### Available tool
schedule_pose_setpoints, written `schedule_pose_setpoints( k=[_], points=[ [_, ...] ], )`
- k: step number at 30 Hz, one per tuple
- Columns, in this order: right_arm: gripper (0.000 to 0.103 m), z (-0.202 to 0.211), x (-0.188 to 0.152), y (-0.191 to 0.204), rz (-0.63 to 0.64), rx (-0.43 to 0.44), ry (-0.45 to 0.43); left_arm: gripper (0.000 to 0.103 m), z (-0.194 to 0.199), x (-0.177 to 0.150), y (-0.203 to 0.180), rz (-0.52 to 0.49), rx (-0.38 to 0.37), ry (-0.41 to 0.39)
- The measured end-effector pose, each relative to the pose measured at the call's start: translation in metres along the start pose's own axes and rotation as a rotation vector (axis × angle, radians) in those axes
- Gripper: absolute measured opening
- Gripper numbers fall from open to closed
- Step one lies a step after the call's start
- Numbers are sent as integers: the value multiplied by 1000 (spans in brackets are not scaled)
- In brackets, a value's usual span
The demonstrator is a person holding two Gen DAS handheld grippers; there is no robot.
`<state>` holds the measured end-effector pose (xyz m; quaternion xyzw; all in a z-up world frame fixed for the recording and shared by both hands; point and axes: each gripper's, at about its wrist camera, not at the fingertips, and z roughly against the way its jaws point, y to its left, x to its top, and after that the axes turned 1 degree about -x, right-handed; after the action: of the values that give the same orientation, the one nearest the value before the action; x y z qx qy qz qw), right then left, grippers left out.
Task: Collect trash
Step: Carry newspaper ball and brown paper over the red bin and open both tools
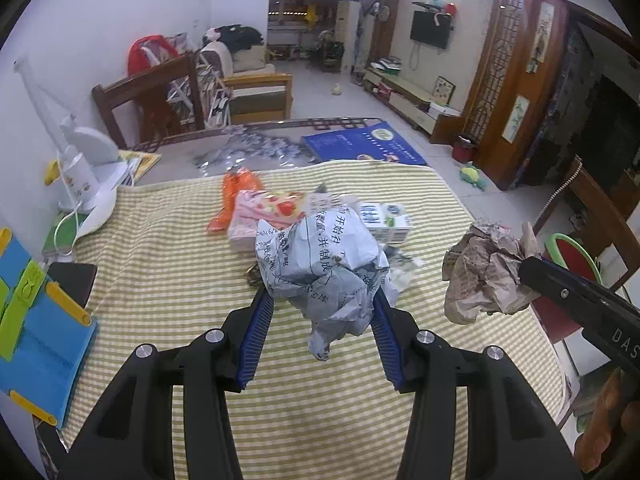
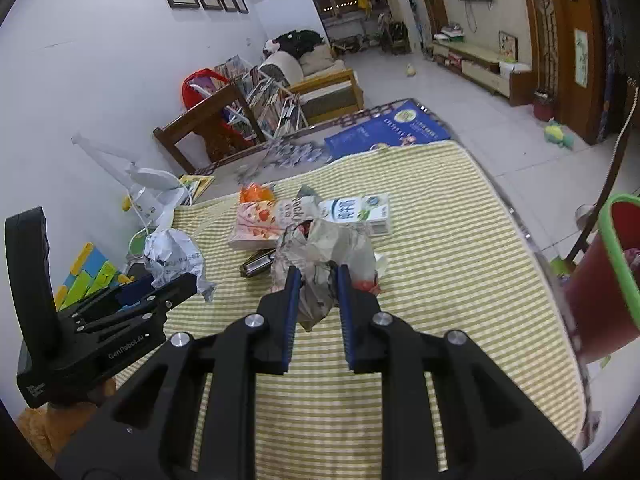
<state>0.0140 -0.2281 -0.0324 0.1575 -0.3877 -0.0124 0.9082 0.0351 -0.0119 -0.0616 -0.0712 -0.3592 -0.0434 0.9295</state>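
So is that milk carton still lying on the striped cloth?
Yes, the milk carton lies flat on the striped cloth, beyond the crumpled paper in the right gripper.

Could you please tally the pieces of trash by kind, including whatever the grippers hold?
Crumpled paper wads: 2, white printed in the left gripper, brownish in the right gripper
Cartons: 2, pink and white
Orange wrapper: 1
Total: 5

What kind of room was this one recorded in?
Most likely a home living room: a wall-mounted TV over a low cabinet, a wooden sofa, and a soft toy on the tiled floor.
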Motion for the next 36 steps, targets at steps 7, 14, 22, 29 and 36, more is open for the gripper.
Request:
schedule_pose_setpoints(
  k=[7, 14, 22, 29, 36],
  points=[
    [19, 14, -5, -19, -28, -28, -18, 46, 0, 2, -22, -32, -22, 4],
    [19, 22, -8, -32, -49, -56, -25, 46, -5, 1, -40, -65, -38, 17],
    [19, 31, -7, -42, -42, -77, -43, 46, -9, 3, -50, -72, -41, 23],
    [19, 34, -5, -51, -46, -86, -44, 46, -13, 2, -59, -79, -45, 28],
    [19, 34, -5, -51, -48, -93, -38, 46, -22, 0, -59, -75, -46, 51]
  ],
)
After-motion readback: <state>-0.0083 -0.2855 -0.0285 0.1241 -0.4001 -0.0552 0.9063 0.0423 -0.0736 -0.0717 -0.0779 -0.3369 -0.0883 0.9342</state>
